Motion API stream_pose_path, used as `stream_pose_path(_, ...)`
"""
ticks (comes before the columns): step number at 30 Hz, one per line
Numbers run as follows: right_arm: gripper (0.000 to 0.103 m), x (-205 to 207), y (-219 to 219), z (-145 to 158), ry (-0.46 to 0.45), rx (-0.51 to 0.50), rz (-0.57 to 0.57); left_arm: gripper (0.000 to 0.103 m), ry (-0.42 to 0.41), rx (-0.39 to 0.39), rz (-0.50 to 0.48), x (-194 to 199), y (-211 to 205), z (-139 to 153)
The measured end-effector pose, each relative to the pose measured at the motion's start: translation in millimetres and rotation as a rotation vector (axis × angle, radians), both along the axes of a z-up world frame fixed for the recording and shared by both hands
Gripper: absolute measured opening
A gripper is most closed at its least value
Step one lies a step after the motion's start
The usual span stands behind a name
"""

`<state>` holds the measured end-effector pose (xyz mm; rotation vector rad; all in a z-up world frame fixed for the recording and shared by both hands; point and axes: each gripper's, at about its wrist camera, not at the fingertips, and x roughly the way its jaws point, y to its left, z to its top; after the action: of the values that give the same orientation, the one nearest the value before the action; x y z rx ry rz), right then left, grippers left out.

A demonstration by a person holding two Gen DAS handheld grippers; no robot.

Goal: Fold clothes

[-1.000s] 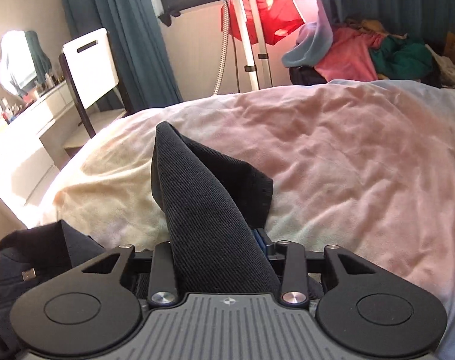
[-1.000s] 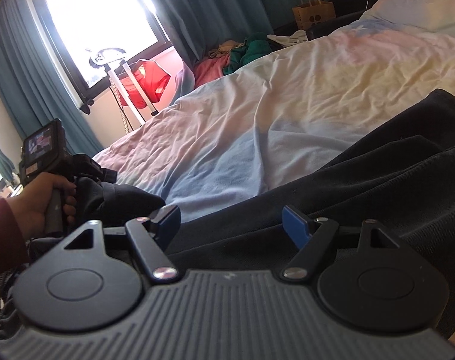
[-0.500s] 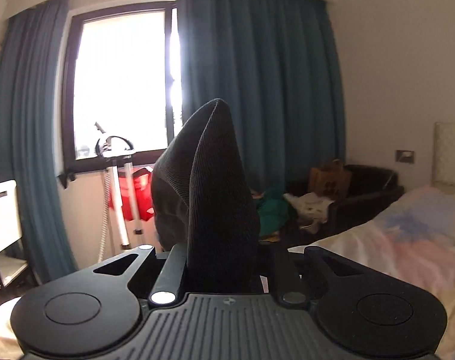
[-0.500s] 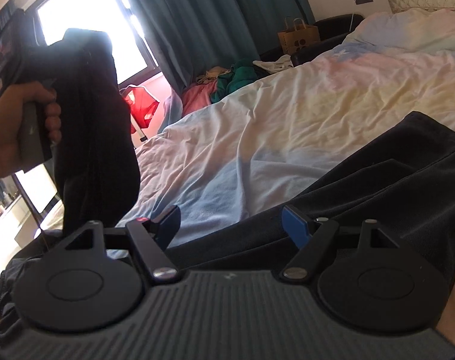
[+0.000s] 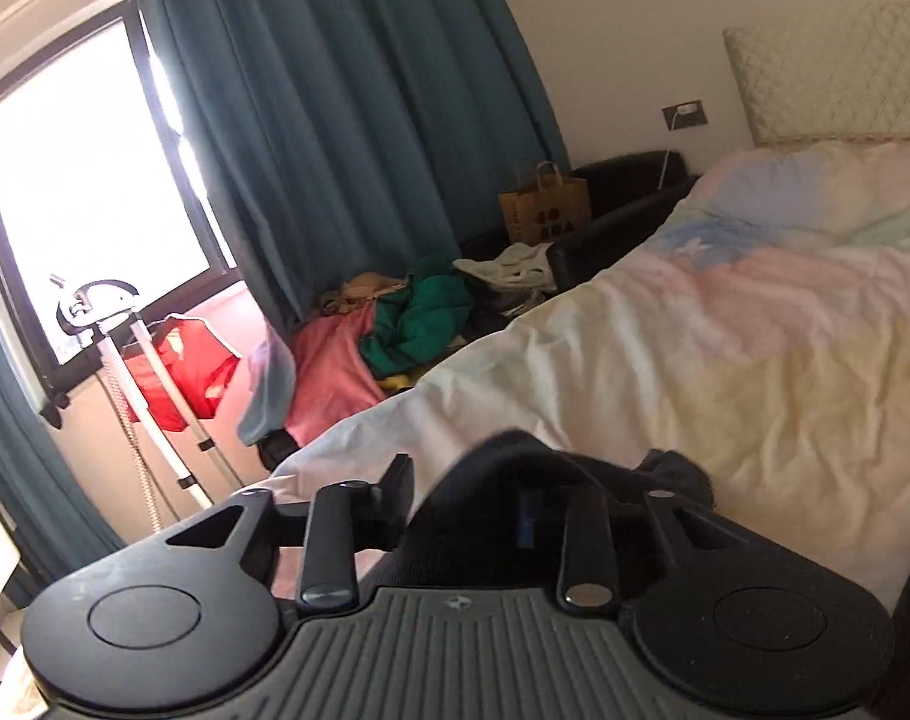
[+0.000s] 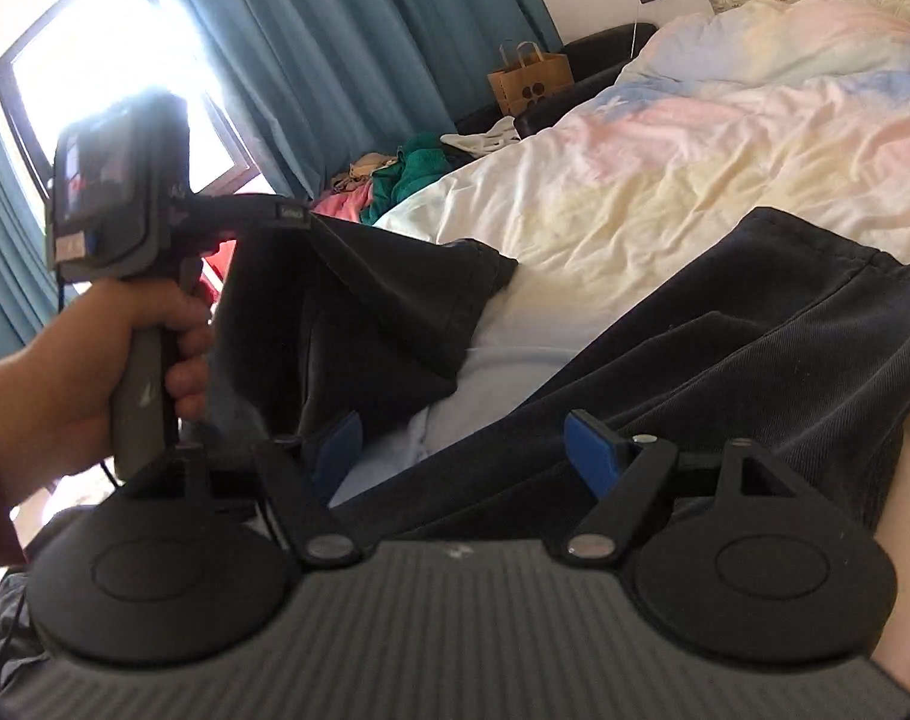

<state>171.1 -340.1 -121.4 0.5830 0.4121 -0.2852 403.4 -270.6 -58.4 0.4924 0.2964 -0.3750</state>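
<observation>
A black garment (image 6: 724,354) lies across the pastel bed cover (image 6: 664,180). My left gripper (image 5: 472,498) is shut on one end of the black garment (image 5: 484,480) and holds it up above the bed; the cloth hides the fingertips. In the right wrist view that held end (image 6: 359,312) hangs from the left gripper, which a hand grips at left. My right gripper (image 6: 463,444) is open, its blue pads (image 6: 586,450) apart just above the garment, holding nothing.
A pile of pink and green clothes (image 5: 395,330) lies past the bed's far edge under the teal curtains (image 5: 347,120). A paper bag (image 5: 544,210) stands on a dark bench. A garment steamer stand with a red bag (image 5: 179,372) stands by the window.
My left gripper has lifted the garment's end off the bed and swung it right, then lowered it over the bed. My right gripper has stayed open over the garment.
</observation>
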Motion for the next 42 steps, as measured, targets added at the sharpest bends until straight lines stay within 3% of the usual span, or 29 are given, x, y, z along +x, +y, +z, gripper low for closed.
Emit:
stream_pose_path(1,0.077,1,0,-1,0.003,0.003,0.004,0.07,0.002,-0.001,0.024,-3,9,-3)
stream_pose_path(7,0.077,3,1,-2,0.009,0.006,0.016,0.078,0.061,-0.086,0.115,-67,119,4)
stream_pose_path(10,0.077,3,2,-1,0.012,0.001,0.021,0.08,0.061,-0.096,0.17,-126,175,1)
stream_pose_path(15,0.077,-1,11,9,0.006,-0.052,0.049,0.082,0.122,-0.27,0.301,-211,258,-4)
stream_pose_path(19,0.077,-8,19,22,-0.004,-0.11,0.077,0.082,0.15,-0.374,0.367,-242,296,-6)
stream_pose_path(23,0.078,0,19,44,0.005,-0.108,0.125,0.082,0.129,-0.423,0.369,-250,309,2)
stream_pose_path(25,0.077,18,16,56,0.003,-0.128,0.139,0.084,0.106,-0.431,0.354,-252,310,4)
stream_pose_path(28,0.077,66,14,64,0.038,-0.246,0.148,0.084,0.093,-0.423,0.336,-250,304,-3)
stream_pose_path(36,0.067,224,-14,0,0.343,-0.381,0.133,0.084,0.116,-0.449,0.324,-216,313,-26)
stream_pose_path(39,0.067,272,-24,-2,0.353,-0.423,0.103,0.084,0.124,-0.467,0.333,-202,320,-34)
stream_pose_path(42,0.067,321,-29,8,0.35,-0.542,0.075,0.084,0.174,-0.503,0.344,-185,327,-46)
